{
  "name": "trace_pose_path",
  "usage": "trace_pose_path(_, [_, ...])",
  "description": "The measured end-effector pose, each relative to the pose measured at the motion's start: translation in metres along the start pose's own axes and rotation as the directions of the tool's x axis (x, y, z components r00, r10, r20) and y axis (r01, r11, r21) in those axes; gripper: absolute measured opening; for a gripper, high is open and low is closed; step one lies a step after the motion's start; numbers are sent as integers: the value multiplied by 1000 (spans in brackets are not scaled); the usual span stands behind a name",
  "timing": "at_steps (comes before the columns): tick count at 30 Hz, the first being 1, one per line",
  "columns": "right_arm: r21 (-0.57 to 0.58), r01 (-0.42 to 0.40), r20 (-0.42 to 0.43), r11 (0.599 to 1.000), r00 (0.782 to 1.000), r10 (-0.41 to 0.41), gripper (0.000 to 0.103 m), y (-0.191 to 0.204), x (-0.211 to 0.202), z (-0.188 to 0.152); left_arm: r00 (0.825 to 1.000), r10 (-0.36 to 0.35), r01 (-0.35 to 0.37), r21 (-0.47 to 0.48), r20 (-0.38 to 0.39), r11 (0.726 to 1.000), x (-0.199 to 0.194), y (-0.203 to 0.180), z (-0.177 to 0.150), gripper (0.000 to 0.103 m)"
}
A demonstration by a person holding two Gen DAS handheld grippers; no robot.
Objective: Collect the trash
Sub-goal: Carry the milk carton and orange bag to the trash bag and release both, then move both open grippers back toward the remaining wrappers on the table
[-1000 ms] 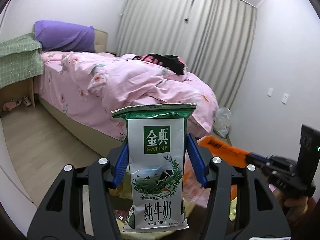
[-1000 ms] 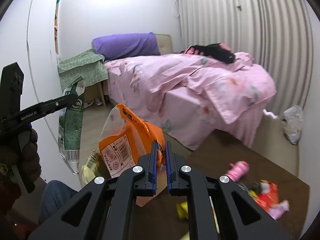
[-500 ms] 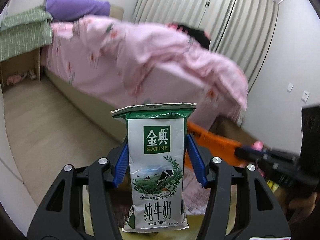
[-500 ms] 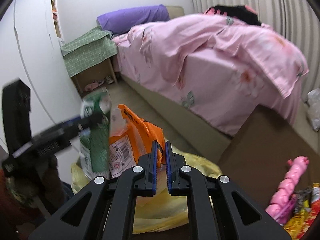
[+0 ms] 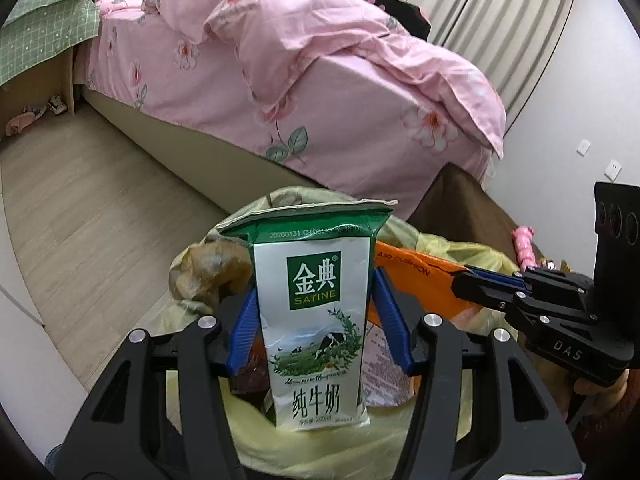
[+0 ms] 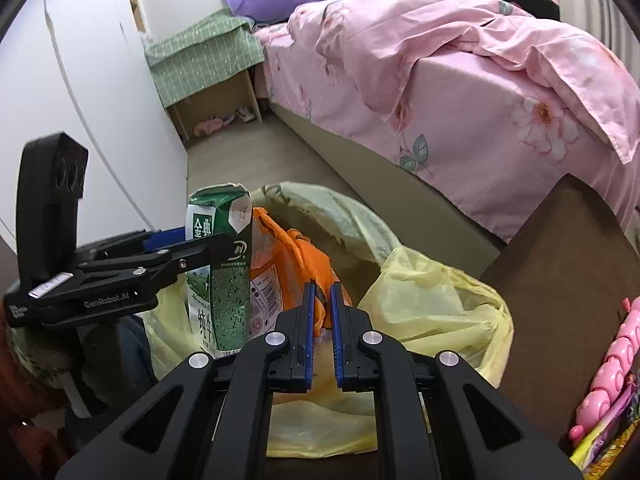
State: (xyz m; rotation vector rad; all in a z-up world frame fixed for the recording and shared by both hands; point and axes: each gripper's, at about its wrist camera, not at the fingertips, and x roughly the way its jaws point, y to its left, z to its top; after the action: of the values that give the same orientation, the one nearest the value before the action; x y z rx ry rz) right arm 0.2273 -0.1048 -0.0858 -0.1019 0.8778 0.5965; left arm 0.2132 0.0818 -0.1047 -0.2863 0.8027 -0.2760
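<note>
The yellow bag's [image 6: 436, 304] mouth gapes mid-frame; bed [image 6: 460, 92] crowds upper right, bare floor [image 5: 92, 208] lies open at left.

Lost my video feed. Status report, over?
Left gripper shut on milk carton. Right gripper shut on orange wrapper. Both over yellow trash bag. Nothing blocking.

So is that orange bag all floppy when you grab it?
Probably floppy: the orange bag looks crumpled, and it sags where the right gripper pinches one thin edge. It seems light, since that small pinch holds it over the yellow trash bag. Its shiny plastic could slip.
</note>
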Motion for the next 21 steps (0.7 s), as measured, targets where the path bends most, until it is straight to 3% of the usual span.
trace_pose_path(8, [27,10,-10,1000,1000,-10,11,-2,6,4,999,-16,15,-16,-51,1000,-1,7,0,52])
trace_pose_path(11, [42,8,1,999,1000,-8,37,-5,-1,4,998,-54,53,-31,-26,998,-15,8,11,64])
trace_pose_path(12, [45,9,11,999,1000,-10,40,-5,-4,4,998,-57,56,-33,-13,998,-20,8,15,66])
trace_pose_path(21, [78,39,79,996,996,-45,41,-13,-59,-11,997,19,-17,-37,79,999,-57,-8,32,68])
